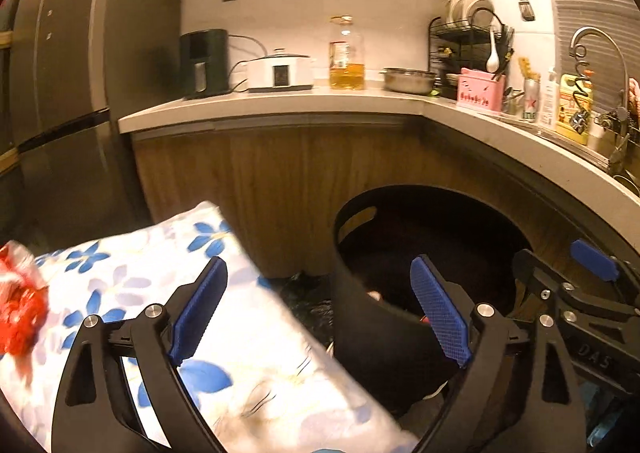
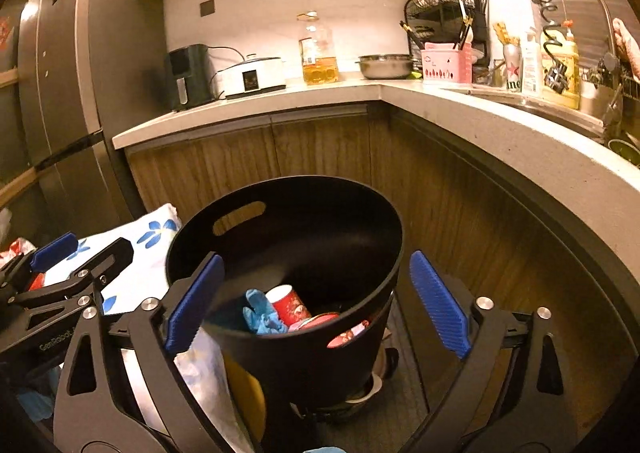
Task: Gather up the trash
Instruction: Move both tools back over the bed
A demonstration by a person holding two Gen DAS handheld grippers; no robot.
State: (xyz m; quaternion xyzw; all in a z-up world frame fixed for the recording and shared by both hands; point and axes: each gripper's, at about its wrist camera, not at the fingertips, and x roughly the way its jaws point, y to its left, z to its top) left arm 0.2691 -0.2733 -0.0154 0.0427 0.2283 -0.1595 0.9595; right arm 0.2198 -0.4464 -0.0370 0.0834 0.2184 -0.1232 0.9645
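both grippers, left (image 1: 320, 313) and right (image 2: 316, 301), hang spread and empty over the black bin (image 2: 384, 221) below the counter corner; a red wrapper (image 1: 18, 301), seemingly trash, waits on the floral cloth's (image 1: 248, 353) left edge, the likely next pickup.

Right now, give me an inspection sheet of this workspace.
Surface: floral cloth left of the bin.
Job's things: black trash bin holds a red paper cup, blue glove and other red scraps; red crumpled wrapper lies on the cloth.
Clutter: nothing seen.
Grippers: left tool open, empty; right tool open, empty, over the bin.
Cables: cord behind the white cooker.
Surroundings: counter, oil bottle, fridge.
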